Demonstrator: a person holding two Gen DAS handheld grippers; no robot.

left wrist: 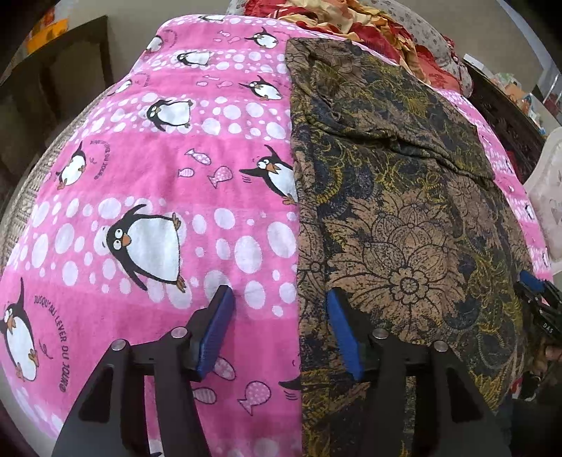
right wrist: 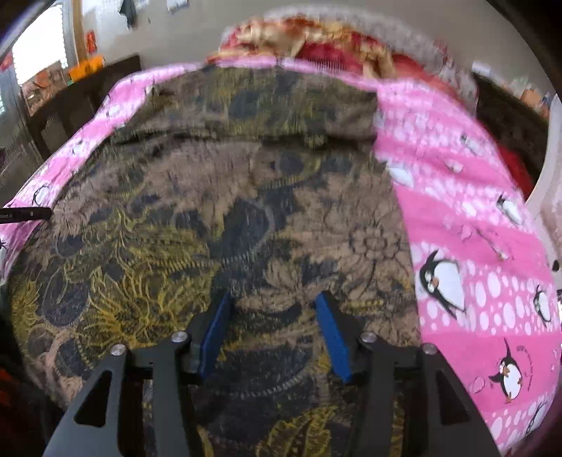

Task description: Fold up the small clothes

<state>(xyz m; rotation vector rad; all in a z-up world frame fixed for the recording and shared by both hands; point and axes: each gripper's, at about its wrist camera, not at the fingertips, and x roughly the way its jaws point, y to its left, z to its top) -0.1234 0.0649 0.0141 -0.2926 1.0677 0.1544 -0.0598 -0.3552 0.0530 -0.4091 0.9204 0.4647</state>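
Penguins and white dots are covering the pink blanket [left wrist: 158, 175] that is filling the left half of your left wrist view, and your left gripper [left wrist: 279, 298] is hovering with its blue pads spread wide and holding nothing, straddling the straight left edge of the brown floral garment [left wrist: 404, 228]. That garment is lying flat on the blanket's right side, with a folded flap crossing its upper part. Your right gripper [left wrist: 534, 295] is peeking in at the garment's far right edge. A heap of red and gold bedding [left wrist: 351, 21] is crowding the head of the bed, dark wooden furniture [left wrist: 70, 70] is standing to the left, and a cluttered dark shelf [left wrist: 509, 109] is sitting to the right. In your right wrist view, which is blurring, the right gripper [right wrist: 274, 302] is hanging over the garment [right wrist: 210, 211] with its jaws spread wide and empty. The blanket [right wrist: 474, 246] is showing along the right, the bedding [right wrist: 316, 45] is lying beyond, and a black tip [right wrist: 31, 212], probably your left gripper, is poking in at the garment's left edge.
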